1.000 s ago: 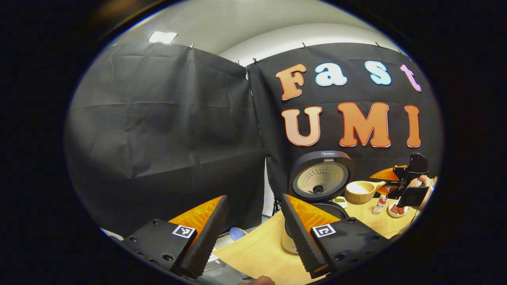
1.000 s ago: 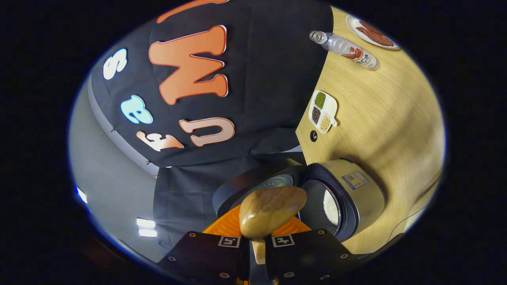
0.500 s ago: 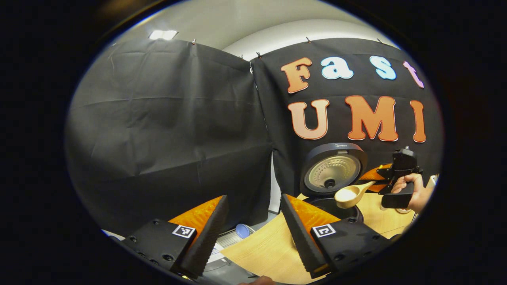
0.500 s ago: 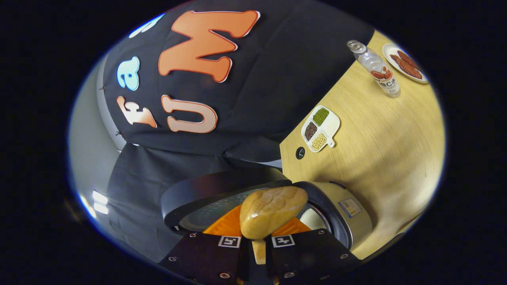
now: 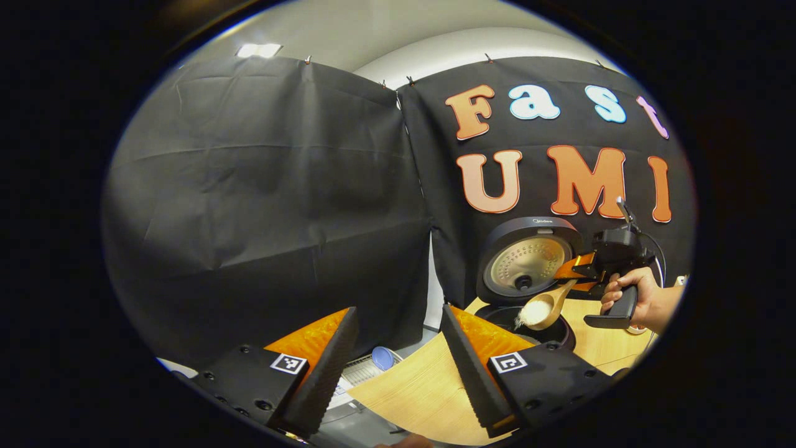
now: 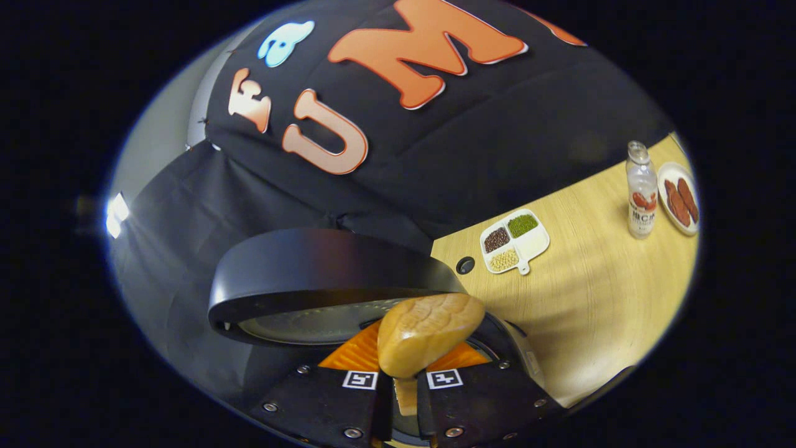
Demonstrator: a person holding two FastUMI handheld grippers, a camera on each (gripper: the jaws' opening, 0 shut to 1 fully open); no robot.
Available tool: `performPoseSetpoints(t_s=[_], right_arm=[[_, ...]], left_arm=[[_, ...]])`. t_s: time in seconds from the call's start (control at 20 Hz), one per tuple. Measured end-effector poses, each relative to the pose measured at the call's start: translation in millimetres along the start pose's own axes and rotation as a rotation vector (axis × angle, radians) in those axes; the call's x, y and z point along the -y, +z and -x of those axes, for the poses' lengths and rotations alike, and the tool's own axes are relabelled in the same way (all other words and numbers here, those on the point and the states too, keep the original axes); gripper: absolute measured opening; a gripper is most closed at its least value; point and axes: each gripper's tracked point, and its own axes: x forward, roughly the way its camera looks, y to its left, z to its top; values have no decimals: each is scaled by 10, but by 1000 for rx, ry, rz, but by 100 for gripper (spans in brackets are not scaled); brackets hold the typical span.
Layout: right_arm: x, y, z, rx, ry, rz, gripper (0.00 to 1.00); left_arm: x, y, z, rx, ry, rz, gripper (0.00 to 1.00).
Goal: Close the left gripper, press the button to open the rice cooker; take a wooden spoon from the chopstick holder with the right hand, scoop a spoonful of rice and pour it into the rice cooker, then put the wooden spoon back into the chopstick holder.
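counter (image 6: 597,298): pale wood, carries everything. rice cooker (image 5: 528,323) at its left end, lid (image 5: 527,260) up and standing behind the pot, so the button step looks done.

step in hand, by my reading: pouring. in the left gripper view the wooden spoon (image 5: 542,308) is tipped bowl-down over the pot mouth, rice (image 5: 527,315) at its lip and spilling at about 7 o'clock of the bowl. right gripper (image 6: 404,389): fingers closed tight on the spoon handle, bowl underside just ahead of them. a hand (image 5: 640,298) holds that gripper at 3 o'clock of the cooker.

left gripper (image 5: 398,367): fingers spread wide, nothing between them, well apart from the cooker.

next move likely needs the spoon emptied, levelled, then carried to the chopstick holder.

around: divided dish (image 6: 515,240) of beans at 1 o'clock of the cooker, bottle (image 6: 640,190) and small plate (image 6: 679,199) farther at 2 o'clock. the raised lid stands close behind the spoon; nothing else crowds the pot.
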Motion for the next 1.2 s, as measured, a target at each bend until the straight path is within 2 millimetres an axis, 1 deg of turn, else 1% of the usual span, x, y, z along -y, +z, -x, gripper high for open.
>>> performPoseSetpoints(t_s=[0.15,0.3,0.5,0.65,0.8,0.95,1.1,1.2], right_arm=[[-113,-32,19,-4,15,84,15],[-181,-62,10,0,14,157,15],[-199,-67,25,6,13,229,15],[-211,-33,21,12,10,276,14],[-238,-34,21,25,1,354,15],[-293,-84,37,43,-2,457,15],[-345,-106,55,52,19,507,14],[-416,-91,39,60,28,551,14]], left_arm=[[10,-8,0,-4,-6,1,92],[10,-5,-5,-3,-8,2,92],[-11,-29,15,-7,-8,2,92],[-31,-60,17,-13,-7,10,92],[-20,-61,10,-14,-8,7,92],[-14,-80,17,-16,-14,1,92],[3,-67,12,-14,-16,-1,92],[-18,-79,13,-14,-11,-3,92]])
